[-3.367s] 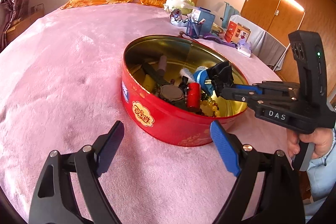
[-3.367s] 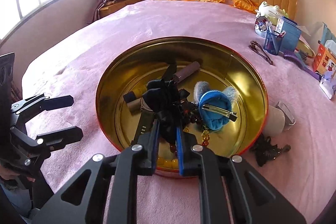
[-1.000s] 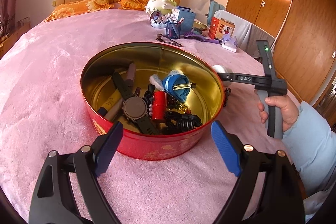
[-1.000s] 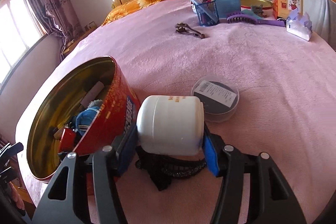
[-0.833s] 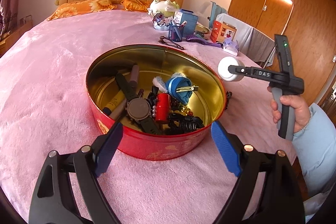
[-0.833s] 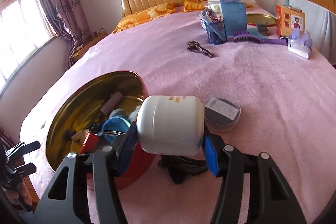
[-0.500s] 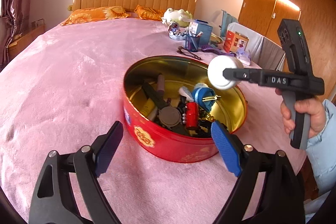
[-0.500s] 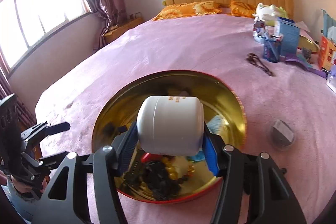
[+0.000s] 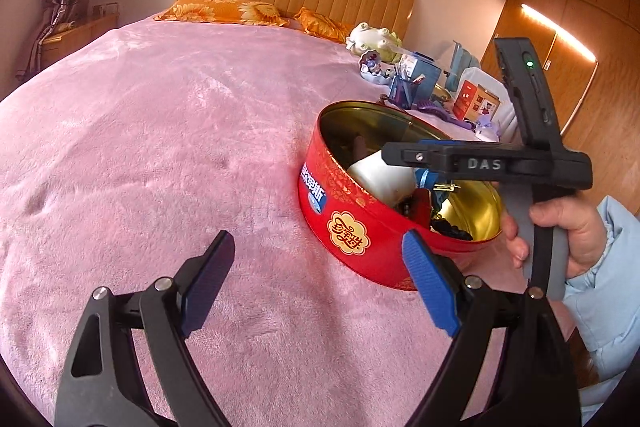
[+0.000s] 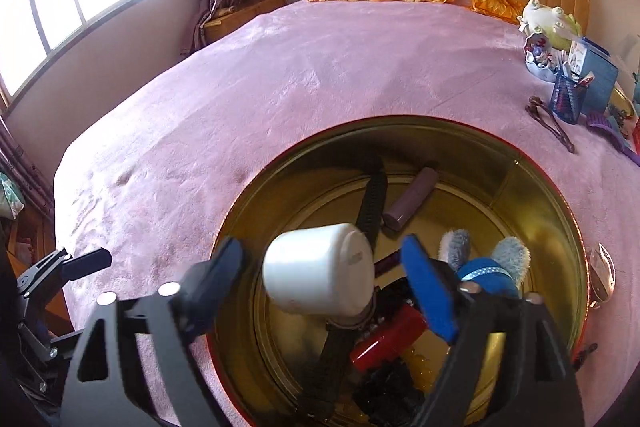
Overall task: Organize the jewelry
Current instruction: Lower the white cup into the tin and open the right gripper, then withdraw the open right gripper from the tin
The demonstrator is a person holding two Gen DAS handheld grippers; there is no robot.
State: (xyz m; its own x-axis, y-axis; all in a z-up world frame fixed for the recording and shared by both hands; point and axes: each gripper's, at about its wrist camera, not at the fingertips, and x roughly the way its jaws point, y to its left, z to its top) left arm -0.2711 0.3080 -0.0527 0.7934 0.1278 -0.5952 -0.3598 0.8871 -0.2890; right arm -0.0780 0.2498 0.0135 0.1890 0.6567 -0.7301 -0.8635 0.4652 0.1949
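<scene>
A round red tin (image 9: 352, 235) with a gold inside (image 10: 520, 171) stands on the pink bedspread. In it lie a black watch (image 10: 372, 203), a purple tube (image 10: 412, 199), a blue fluffy hair clip (image 10: 488, 271), a red piece (image 10: 388, 339) and dark tangled pieces. My right gripper (image 10: 320, 253) hangs over the tin with its jaws opening. The white jar (image 10: 320, 275) lies tilted between them with a gap on both sides. In the left wrist view the jar (image 9: 380, 179) sits inside the tin under the right gripper (image 9: 404, 155). My left gripper (image 9: 318, 283) stands open over bare bedspread, left of the tin.
At the bed's far right stand a blue mesh pen holder (image 10: 566, 99), a brown hair claw (image 10: 552, 123), a purple brush (image 10: 604, 123), a plush toy (image 10: 548, 19) and boxes. A small round container (image 10: 600, 275) lies right of the tin. A hand (image 9: 560, 227) holds the right gripper.
The right gripper carried the white jar from the bed beside the tin to above it, then its jaws spread and the jar came free. The left gripper swung left, away from the tin.
</scene>
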